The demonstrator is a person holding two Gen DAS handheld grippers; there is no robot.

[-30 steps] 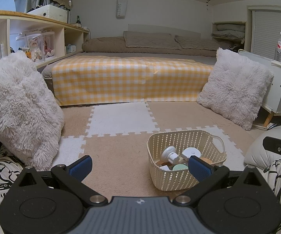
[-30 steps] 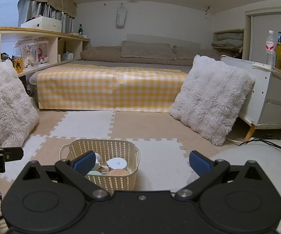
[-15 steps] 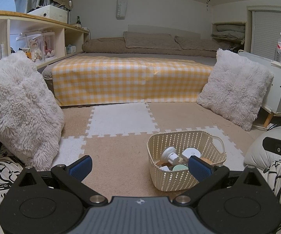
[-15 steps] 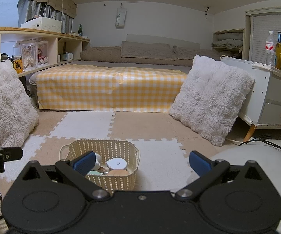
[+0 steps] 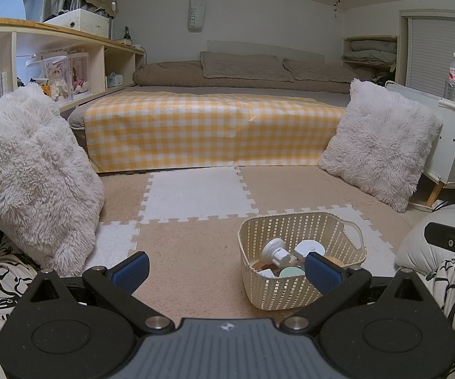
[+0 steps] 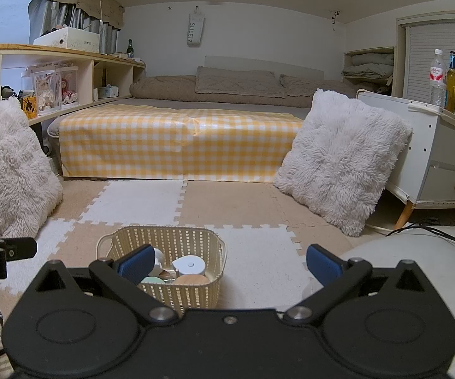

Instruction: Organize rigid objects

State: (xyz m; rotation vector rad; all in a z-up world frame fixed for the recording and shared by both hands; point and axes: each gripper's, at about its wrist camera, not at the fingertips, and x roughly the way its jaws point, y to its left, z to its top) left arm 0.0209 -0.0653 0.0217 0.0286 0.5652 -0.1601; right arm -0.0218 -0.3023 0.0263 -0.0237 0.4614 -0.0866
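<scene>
Nothing you can point to has changed over the last second. Your left gripper (image 5: 226,268) and right gripper (image 6: 230,261) frame the room exactly as before, jaws spread just as wide, nothing between them. The basket (image 5: 301,287) on the floor mat has not shifted, and the things inside it lie as they did.

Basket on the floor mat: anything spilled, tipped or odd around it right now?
Nothing spilled. The basket stands upright on the foam mat, and the white bottle and round lids lie jumbled inside, none over the rim. Left claw and right claw are both open and empty.
</scene>
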